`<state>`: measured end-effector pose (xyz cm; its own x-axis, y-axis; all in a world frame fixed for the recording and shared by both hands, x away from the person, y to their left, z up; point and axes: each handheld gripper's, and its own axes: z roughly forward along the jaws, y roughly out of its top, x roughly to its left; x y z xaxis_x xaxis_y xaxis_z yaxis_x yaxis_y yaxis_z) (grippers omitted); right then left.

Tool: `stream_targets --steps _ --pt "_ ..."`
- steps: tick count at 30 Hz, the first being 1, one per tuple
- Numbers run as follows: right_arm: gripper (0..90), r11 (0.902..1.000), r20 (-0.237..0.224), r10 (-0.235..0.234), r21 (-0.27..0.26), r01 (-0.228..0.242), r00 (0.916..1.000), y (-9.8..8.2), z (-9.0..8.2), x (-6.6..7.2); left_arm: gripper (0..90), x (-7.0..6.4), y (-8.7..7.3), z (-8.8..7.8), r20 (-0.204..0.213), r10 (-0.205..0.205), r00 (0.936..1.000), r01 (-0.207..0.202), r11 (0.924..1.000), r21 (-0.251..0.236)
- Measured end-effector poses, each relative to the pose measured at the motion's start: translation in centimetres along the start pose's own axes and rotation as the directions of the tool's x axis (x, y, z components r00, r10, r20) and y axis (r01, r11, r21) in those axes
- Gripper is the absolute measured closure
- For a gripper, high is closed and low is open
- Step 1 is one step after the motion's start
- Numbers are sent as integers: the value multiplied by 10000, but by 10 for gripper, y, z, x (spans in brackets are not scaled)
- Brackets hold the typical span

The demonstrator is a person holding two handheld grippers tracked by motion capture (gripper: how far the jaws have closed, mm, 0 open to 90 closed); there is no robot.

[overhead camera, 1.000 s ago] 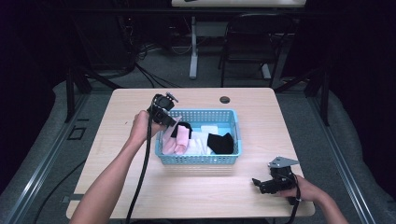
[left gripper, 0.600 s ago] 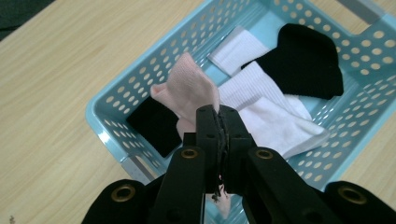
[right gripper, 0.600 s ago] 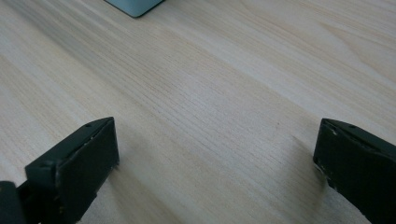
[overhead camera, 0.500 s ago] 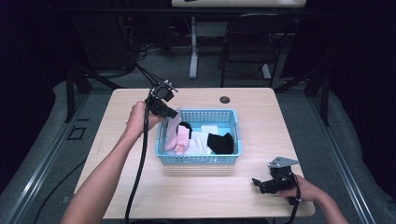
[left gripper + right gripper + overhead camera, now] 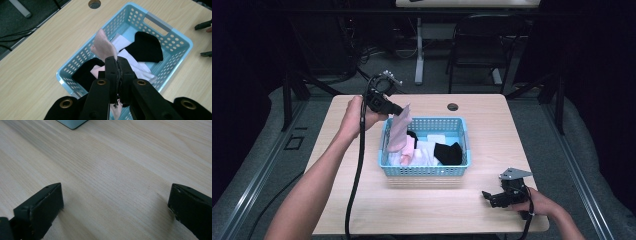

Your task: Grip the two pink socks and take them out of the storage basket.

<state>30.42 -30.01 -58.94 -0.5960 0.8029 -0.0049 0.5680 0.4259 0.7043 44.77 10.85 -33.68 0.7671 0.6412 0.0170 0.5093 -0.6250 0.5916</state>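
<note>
The left gripper [image 5: 117, 65] is clenched on a light, limp pink sock [image 5: 400, 131] at its edge, dangling over the basket [image 5: 426, 171], while the right gripper [image 5: 501, 196] rests released.

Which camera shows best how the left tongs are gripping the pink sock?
The left gripper view: the left tongs sit shut on the pink sock, pinched between the pads above the blue basket. The high view shows the sock hanging from them, small. The right gripper view faces bare table.
</note>
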Motion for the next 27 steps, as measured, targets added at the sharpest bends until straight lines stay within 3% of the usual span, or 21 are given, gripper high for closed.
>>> stream_targets --steps 12,21,27 --pt "0 10000 -1 4 -3 -4 10000 0 0 0 881 5 2 -22 -49 -54 10000 54 9999 -114" --pt "0 10000 2 -20 20 20 10000 0 0 0 881 16 -5 -56 -321 -245 9992 225 9979 -610" --pt "0 10000 -1 -17 18 17 10000 0 0 0 881 29 -16 -79 -669 -602 9959 542 9946 -881"
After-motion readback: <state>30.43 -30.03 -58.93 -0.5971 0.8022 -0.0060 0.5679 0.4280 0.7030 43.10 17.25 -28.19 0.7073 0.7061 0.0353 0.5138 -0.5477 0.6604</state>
